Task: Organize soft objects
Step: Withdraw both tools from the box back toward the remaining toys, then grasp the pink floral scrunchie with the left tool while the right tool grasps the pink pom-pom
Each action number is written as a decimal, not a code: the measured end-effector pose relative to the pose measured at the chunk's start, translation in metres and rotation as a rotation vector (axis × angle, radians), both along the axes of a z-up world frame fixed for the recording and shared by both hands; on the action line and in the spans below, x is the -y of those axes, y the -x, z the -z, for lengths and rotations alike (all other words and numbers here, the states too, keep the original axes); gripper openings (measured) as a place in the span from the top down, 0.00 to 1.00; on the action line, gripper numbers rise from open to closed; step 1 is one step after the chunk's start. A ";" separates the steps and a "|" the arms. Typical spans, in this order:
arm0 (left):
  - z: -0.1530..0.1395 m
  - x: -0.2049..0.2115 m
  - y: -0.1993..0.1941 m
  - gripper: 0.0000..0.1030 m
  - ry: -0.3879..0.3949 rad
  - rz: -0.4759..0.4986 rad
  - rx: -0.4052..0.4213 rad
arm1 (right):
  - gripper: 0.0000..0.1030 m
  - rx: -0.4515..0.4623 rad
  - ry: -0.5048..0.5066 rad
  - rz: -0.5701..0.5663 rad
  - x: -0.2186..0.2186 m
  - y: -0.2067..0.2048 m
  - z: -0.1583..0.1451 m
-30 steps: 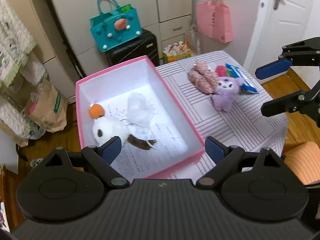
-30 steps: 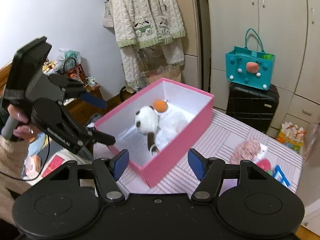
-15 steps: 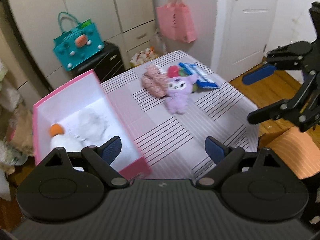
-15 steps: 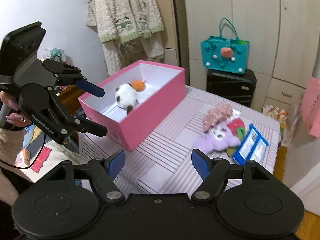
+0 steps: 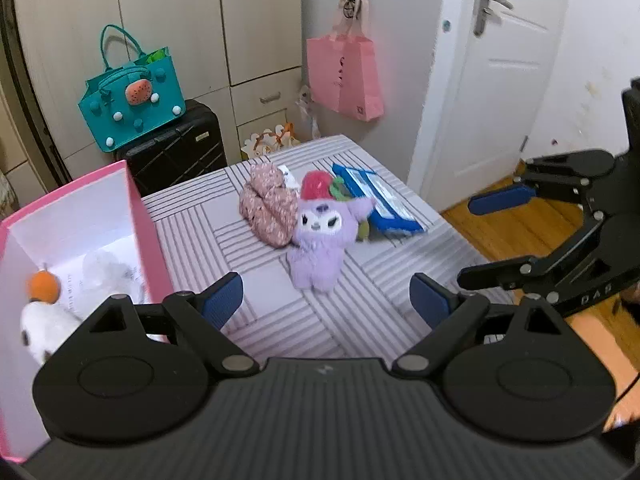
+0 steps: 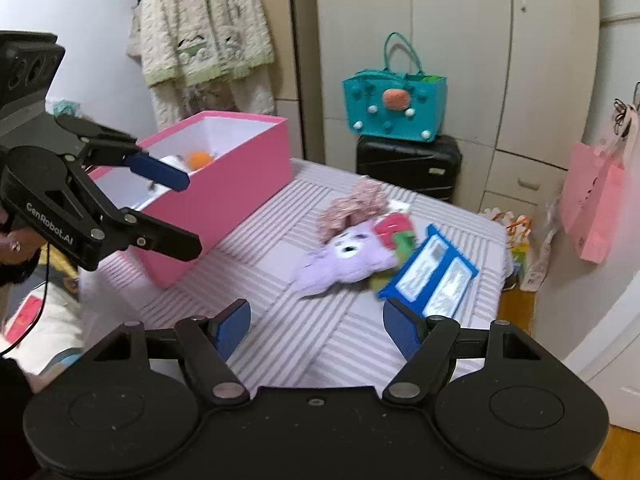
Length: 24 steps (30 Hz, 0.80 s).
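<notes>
A purple plush doll (image 5: pixel 320 236) with a red hat lies on the striped tablecloth (image 5: pixel 260 320), next to a pink floral fabric bundle (image 5: pixel 268 204) and a blue packet (image 5: pixel 380 200). A pink box (image 5: pixel 140 220) at the left holds a white plush with an orange ball (image 5: pixel 42 286). My left gripper (image 5: pixel 326 300) is open and empty above the table, just short of the doll. My right gripper (image 6: pixel 316 324) is open and empty, facing the doll (image 6: pixel 344 260), the bundle (image 6: pixel 356 204) and the box (image 6: pixel 224 196). Each gripper shows in the other's view, the right one (image 5: pixel 496 236) and the left one (image 6: pixel 172 208).
A teal bag (image 5: pixel 132 108) sits on a black suitcase (image 5: pixel 176 156) behind the table. A pink paper bag (image 5: pixel 346 76) hangs on the wall by a white door (image 5: pixel 492 80). A knitted cardigan (image 6: pixel 204 28) hangs at the left. Wood floor lies right of the table.
Both grippers have swung from the pink box towards the doll, the bundle and the packet. Both stay open and empty. The objects have not moved.
</notes>
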State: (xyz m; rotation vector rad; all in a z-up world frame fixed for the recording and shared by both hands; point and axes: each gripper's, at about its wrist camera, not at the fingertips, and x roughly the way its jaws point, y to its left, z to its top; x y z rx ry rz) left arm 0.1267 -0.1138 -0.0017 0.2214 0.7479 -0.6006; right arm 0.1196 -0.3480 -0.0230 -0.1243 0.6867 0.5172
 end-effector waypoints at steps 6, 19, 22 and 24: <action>0.016 0.020 -0.031 0.15 0.065 -0.114 0.060 | 0.24 0.060 -0.016 0.048 0.018 -0.046 0.009; 0.059 0.038 -0.138 0.49 0.184 -0.385 -0.079 | 0.48 -0.036 -0.018 -0.010 0.002 -0.169 0.040; 0.072 0.039 -0.152 0.54 0.193 -0.423 -0.104 | 0.55 -0.069 0.013 -0.039 -0.004 -0.181 0.050; 0.078 0.039 -0.158 0.58 0.209 -0.421 -0.119 | 0.55 -0.087 0.024 -0.058 -0.006 -0.187 0.054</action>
